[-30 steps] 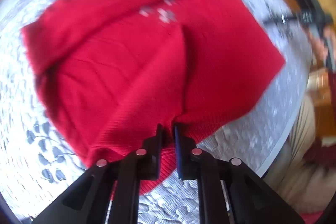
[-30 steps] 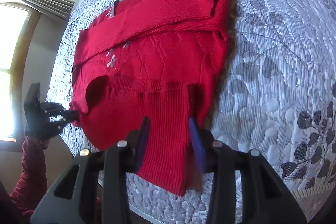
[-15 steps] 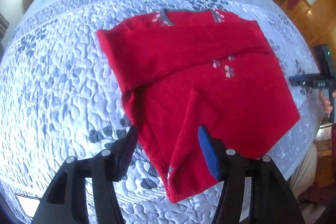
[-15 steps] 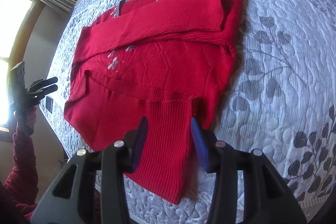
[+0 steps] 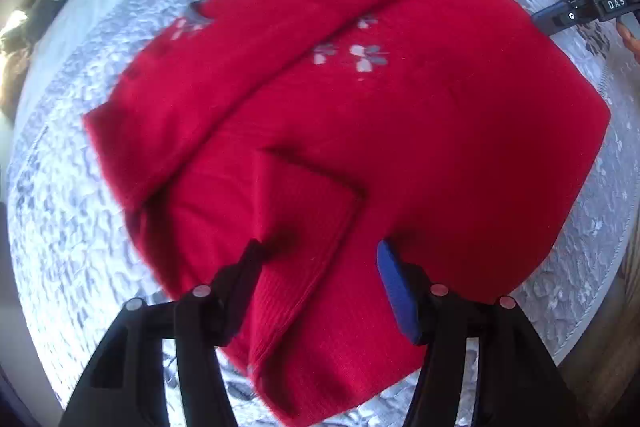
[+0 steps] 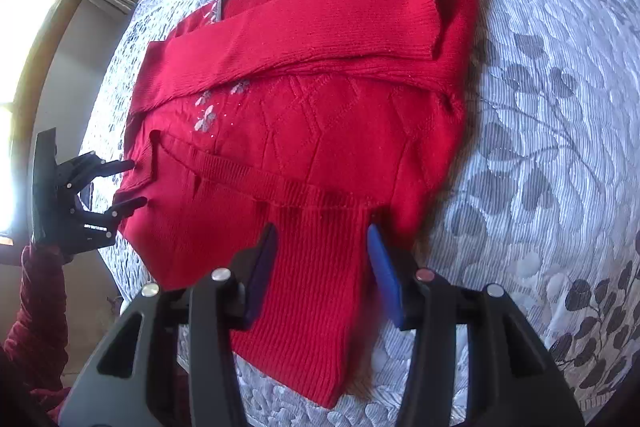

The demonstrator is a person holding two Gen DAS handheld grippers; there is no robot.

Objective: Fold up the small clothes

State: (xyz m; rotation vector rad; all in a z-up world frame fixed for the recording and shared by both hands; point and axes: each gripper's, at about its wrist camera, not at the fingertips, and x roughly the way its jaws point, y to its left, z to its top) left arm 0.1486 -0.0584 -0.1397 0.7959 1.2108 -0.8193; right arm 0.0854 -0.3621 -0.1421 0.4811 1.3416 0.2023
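Letting go, on both sides. Left claw (image 5: 320, 251), a second ago pinched tight on the near edge of the red sweater (image 5: 400, 127), now roughly half wide and narrowing slightly again. Hovering low over a small folded flap (image 5: 304, 211) of knit, with cloth under the gap but no pad pressing on it. Right claw (image 6: 322, 231) easing wider, straddling the ribbed sleeve end (image 6: 320, 287). Blue pads just beside the ribbing's edges and, as far as can be told, no longer gripping.

Sweater resting flat on the quilted bed (image 6: 540, 107), neckline at the far side. One sleeve (image 6: 320, 27) laid straight across the chest, the ribbed sleeve end brought in over the lower body and reaching toward the near edge of the bed. Nothing lifted, nothing dragged; the cloth keeping its shape once released.

Meaning for the fold: sleeves apparently tucked in and set down, so that stage likely finished. Probably next, a fresh grip low on the body to bring the bottom up toward the collar. Worth watching: the loose flap under the left claw, liable to slip open if caught carelessly.
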